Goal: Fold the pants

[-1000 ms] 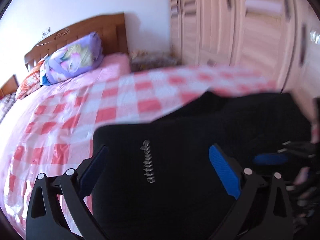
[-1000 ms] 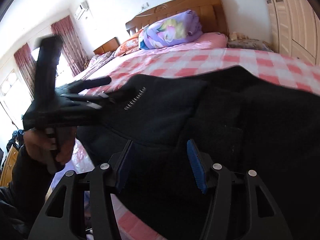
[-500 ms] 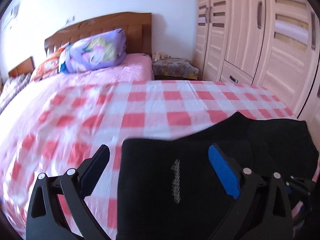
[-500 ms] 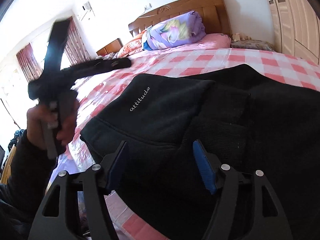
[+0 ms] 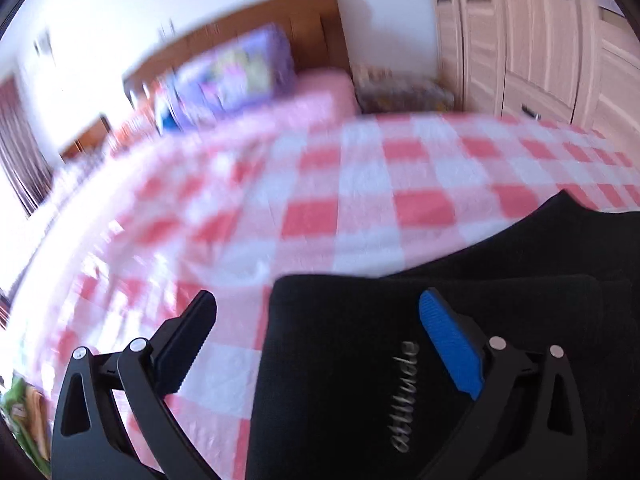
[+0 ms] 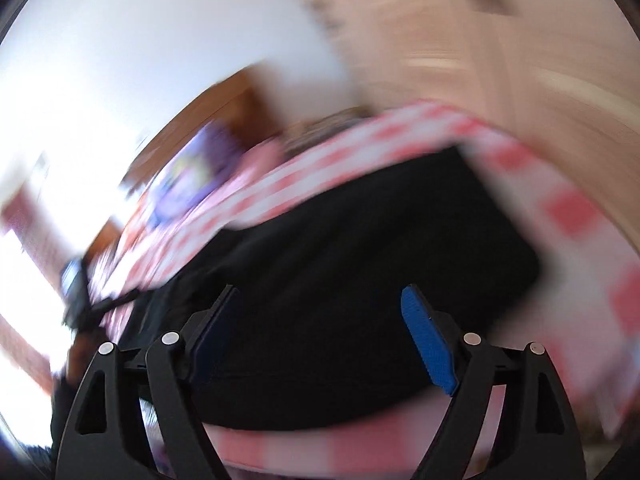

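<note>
Black fabric pants (image 5: 460,320) with pale script lettering (image 5: 404,396) fill the lower right of the frame. The bedsheet (image 5: 320,200), frame centre, is pink-and-white checked. Upper middle, a purple floral pillow (image 5: 236,76); upper right, a light wooden wardrobe (image 5: 540,32).

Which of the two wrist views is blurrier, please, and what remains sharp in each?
Right wrist view: heavy swirling blur smears the black fabric pants and the red-and-white checked bedspread; only the right gripper stays crisp. Left wrist view: milder blur over the bed; the left gripper is sharp.
</note>
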Action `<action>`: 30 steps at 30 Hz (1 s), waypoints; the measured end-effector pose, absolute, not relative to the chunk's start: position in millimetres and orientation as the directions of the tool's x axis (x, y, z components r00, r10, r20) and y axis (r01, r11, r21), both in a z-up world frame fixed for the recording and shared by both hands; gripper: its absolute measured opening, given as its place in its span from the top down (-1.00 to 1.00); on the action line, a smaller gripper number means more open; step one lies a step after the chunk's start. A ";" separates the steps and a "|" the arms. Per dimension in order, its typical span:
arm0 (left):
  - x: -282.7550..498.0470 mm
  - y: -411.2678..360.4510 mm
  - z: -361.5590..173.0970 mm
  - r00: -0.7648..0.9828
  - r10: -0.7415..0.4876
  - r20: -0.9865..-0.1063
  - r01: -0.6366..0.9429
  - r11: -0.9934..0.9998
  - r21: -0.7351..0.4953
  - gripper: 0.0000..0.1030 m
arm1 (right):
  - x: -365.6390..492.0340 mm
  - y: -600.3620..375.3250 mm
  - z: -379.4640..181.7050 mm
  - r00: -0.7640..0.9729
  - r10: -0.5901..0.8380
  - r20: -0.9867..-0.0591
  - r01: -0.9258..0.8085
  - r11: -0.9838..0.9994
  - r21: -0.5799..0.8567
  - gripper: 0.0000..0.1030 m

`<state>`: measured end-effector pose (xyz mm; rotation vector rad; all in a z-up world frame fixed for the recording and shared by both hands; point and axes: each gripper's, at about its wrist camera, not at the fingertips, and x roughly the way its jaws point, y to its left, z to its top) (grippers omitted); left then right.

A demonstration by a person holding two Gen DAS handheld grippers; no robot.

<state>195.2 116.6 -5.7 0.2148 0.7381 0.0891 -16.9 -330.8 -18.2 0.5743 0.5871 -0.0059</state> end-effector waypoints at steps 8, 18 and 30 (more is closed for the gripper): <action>128.5 39.5 1.1 0.791 0.010 -0.612 0.168 0.958 0.233 -0.97 | -17.3 -380.3 -53.8 0.767 0.189 -0.614 0.280 0.761 0.585 -0.56; 142.1 54.0 -53.8 0.641 -0.080 -0.763 0.211 0.975 0.075 -0.97 | 1.9 -358.0 -60.8 0.666 0.262 -0.698 0.241 0.810 0.534 -0.71; 135.9 51.0 -55.6 0.647 -0.072 -0.759 0.202 0.976 0.080 -0.97 | 19.8 -361.9 -63.9 0.759 0.262 -0.596 0.257 0.720 0.645 -0.76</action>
